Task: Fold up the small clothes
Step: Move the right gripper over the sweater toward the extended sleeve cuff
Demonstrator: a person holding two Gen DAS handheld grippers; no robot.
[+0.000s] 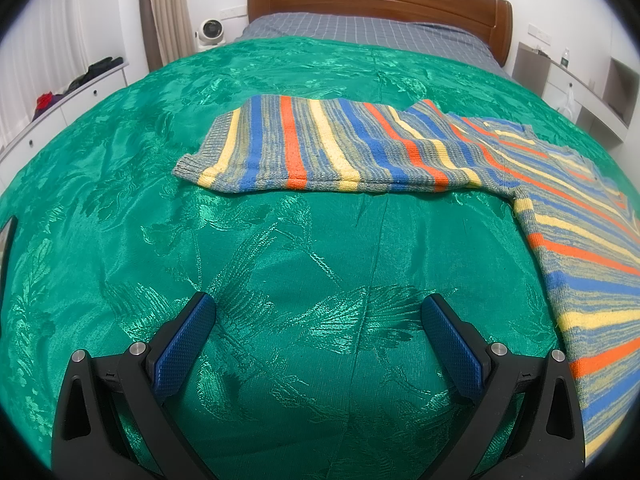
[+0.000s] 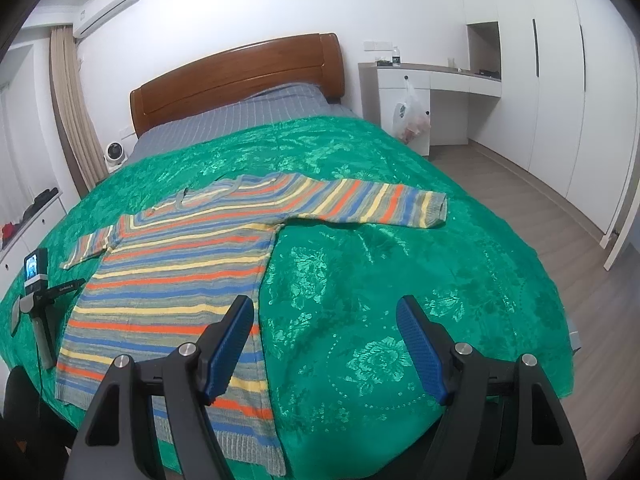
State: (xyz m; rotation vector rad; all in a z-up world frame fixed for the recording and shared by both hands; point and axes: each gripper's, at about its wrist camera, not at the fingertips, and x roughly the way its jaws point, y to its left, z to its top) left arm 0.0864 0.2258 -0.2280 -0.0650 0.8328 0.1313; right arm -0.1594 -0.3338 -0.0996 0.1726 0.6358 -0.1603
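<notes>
The striped knitted sweater [image 2: 176,272] lies flat, sleeves spread, on the glossy green bedspread [image 2: 380,280]; both the left hand-held gripper [image 1: 318,344] and right hand-held gripper [image 2: 324,344] hover released, empty; a pinch might catch the slippery bedspread too, dragging the sweater askew.

The striped sweater [image 1: 400,152] runs off the left wrist view's right edge. Beside the bed's headboard [image 2: 240,76], the plastic bag's [image 2: 412,116] contents stay unreadable.

Blue, orange, yellow and grey striped sweater [image 2: 176,272] on a green floral-patterned bedspread [image 2: 360,280]
</notes>
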